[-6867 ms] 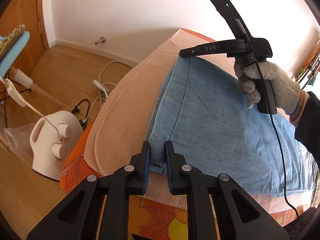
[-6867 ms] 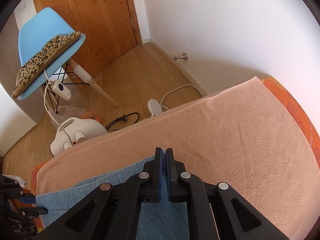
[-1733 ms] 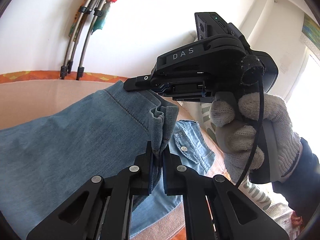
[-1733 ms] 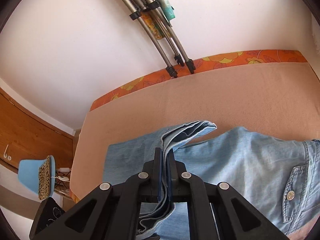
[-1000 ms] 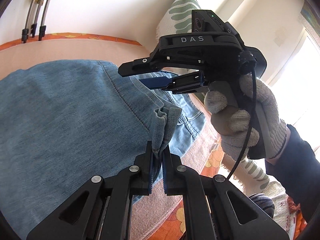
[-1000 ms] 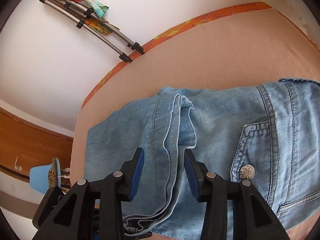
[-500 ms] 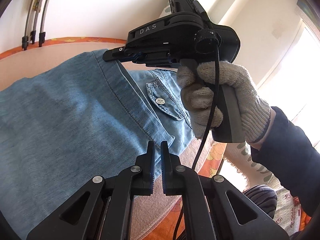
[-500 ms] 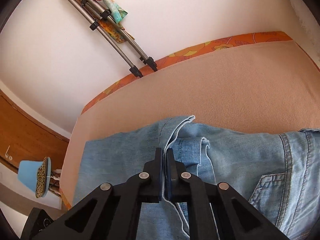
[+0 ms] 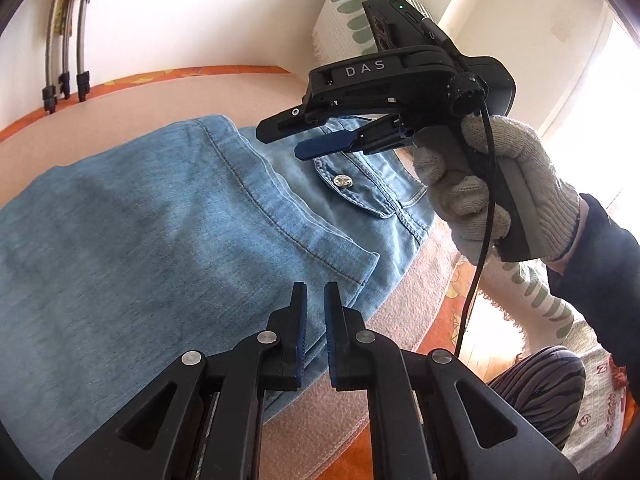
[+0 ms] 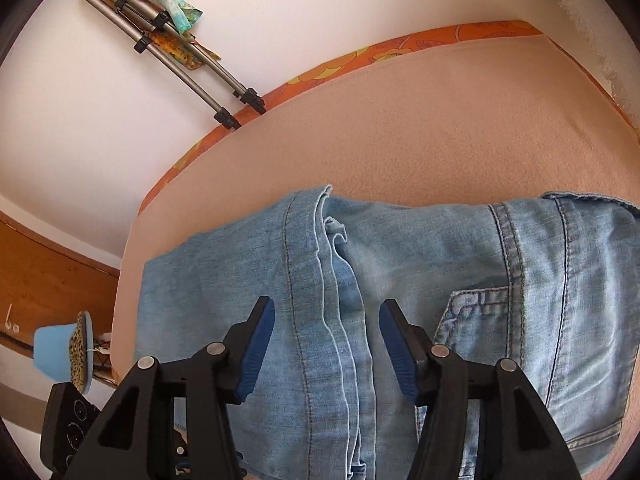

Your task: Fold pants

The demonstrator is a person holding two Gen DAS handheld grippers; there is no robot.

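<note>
Pants [image 9: 152, 240]: light blue denim, laid folded on the peach blanket [image 10: 440, 128], hems lying over the pocket end.
Left gripper [image 9: 315, 300]: jaws opening, a narrow gap seen, nothing clamped.
Right gripper [image 10: 326, 320]: jaws opening wide above the hem edges, nothing gripped; carried by a gloved hand [image 9: 500, 192].

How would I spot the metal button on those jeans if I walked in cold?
Find the peach blanket on the bed, then the folded blue jeans lying on it. Just past the folded-over hem sits the back pocket flap; the silver button there is the only shiny thing on the denim.
</note>
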